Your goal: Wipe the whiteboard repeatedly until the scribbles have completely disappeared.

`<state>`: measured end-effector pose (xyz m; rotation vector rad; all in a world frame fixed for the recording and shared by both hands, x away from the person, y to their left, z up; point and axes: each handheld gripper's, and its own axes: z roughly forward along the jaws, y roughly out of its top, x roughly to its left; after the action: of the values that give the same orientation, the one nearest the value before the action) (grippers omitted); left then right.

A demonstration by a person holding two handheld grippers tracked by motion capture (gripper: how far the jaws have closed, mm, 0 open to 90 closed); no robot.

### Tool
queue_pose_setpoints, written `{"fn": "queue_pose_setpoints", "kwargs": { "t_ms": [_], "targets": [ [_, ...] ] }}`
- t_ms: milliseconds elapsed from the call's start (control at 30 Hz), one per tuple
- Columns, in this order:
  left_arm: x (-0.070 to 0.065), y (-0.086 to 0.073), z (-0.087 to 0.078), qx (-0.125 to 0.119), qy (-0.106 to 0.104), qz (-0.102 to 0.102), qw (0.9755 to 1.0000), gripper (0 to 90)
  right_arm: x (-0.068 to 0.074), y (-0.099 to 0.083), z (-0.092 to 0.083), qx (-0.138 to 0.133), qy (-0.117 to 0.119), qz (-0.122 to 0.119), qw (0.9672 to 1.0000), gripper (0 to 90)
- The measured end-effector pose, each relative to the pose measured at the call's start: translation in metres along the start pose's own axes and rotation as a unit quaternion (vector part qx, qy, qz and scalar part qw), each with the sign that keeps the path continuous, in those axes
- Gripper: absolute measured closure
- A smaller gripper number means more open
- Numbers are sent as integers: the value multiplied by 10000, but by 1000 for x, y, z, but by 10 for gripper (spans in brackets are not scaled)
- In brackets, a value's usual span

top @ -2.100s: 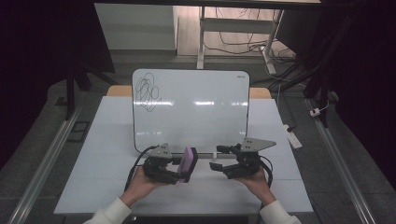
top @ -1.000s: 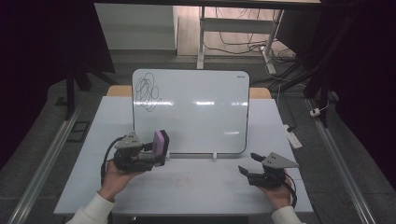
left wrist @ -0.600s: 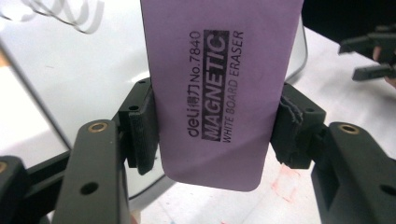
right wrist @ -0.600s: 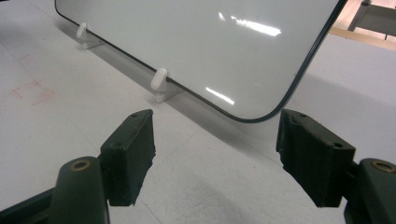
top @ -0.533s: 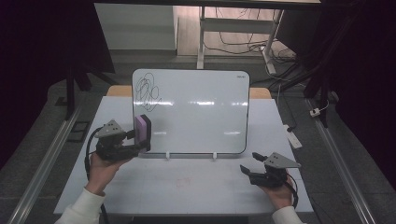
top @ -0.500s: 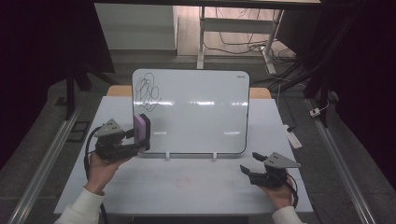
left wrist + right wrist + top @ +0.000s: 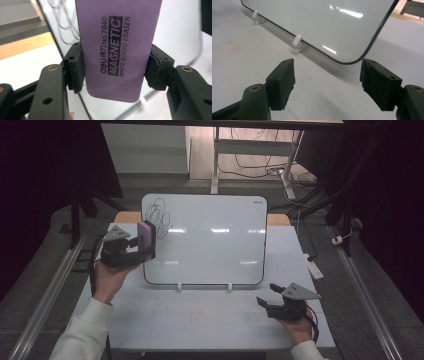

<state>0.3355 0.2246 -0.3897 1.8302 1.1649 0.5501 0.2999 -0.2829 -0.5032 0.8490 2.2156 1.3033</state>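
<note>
Purple eraser (image 7: 146, 237) stands on end in the left gripper (image 7: 142, 251) in the high view, raised at the whiteboard's (image 7: 210, 240) upper left corner, just beside the black scribble (image 7: 157, 216); the left forearm slants up from the bottom edge, while the right gripper (image 7: 266, 302) rests low on the white table (image 7: 200, 320) off the board's lower right corner — bare table lies between the hands; the left gripper view brings what the high one cannot: both pads clamp the eraser's (image 7: 117, 47) long sides, its print reading "MAGNETIC WHITE BOARD ERASER", scribble loops (image 7: 62, 20) behind; the right gripper view shows its jaws apart with nothing between them — the board's rounded corner (image 7: 352, 61) and a white foot (image 7: 297, 43) lie ahead.
</note>
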Motion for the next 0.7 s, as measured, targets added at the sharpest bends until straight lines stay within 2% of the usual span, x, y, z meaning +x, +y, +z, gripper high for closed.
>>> {"fn": "queue_pose_setpoints", "kwargs": {
  "t_ms": [67,267,400,500,700],
  "targets": [
    [4,8,4,81,146,26,9999,404,0,0,1,15,6,-12,10000,273],
    [15,31,11,127,369,37,9992,404,0,0,1,17,41,14,10000,278],
    [20,39,15,93,383,33,9992,404,-2,-1,0,-30,58,111,9999,278],
    [24,43,18,71,361,-38,9993,404,-3,-1,-1,-63,43,114,9999,279],
    [30,55,30,121,424,-57,9990,404,-2,-1,0,-61,50,105,9999,278]
  ]
}}
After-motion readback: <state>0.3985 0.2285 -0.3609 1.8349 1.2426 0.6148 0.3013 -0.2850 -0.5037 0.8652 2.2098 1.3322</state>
